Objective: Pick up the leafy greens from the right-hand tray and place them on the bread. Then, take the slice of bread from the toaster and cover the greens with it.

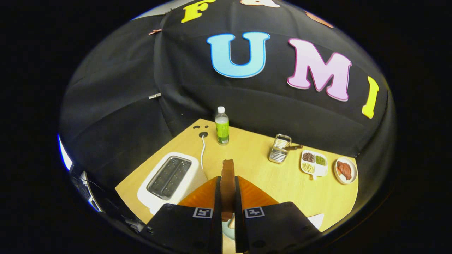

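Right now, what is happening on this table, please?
The hand-held gripper is shut on a slice of bread, held upright on its edge between the fingers, above the wooden table. The white toaster stands just left of the fingers, and its slots look empty. Beyond the fingers are a green bottle, a wire rack, a divided tray and a small plate with reddish food.

The gripper (227,197) is held high above the table, pointing forward and down. Both fingers (216,197) press upright against a bread slice (228,183) between them.
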`<state>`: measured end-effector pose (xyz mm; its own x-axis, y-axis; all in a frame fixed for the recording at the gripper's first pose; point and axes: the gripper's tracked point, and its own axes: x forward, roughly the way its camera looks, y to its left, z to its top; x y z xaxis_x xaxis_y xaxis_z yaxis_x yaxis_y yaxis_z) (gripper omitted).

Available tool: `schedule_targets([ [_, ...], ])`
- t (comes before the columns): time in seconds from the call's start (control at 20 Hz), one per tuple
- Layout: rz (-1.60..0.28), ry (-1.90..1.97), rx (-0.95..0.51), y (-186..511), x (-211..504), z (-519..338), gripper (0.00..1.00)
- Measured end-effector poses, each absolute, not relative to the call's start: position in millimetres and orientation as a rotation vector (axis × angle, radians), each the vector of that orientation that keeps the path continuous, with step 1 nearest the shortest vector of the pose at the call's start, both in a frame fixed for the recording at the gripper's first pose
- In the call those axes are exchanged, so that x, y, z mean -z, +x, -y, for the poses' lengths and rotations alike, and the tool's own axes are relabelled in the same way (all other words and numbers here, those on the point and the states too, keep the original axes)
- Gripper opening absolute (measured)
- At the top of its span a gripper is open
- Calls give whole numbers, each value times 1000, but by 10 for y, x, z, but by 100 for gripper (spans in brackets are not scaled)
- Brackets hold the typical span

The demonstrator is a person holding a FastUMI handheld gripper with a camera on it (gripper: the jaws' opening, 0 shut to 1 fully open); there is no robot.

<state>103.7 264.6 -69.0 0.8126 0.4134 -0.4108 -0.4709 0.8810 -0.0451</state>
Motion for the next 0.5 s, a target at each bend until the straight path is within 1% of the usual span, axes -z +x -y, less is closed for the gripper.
schedule_targets([
  [0.3,-523,-88,-501,1120,1324,-2409,18],
  [0.5,-581,-28,-522,1149,1616,-2325,18],
])
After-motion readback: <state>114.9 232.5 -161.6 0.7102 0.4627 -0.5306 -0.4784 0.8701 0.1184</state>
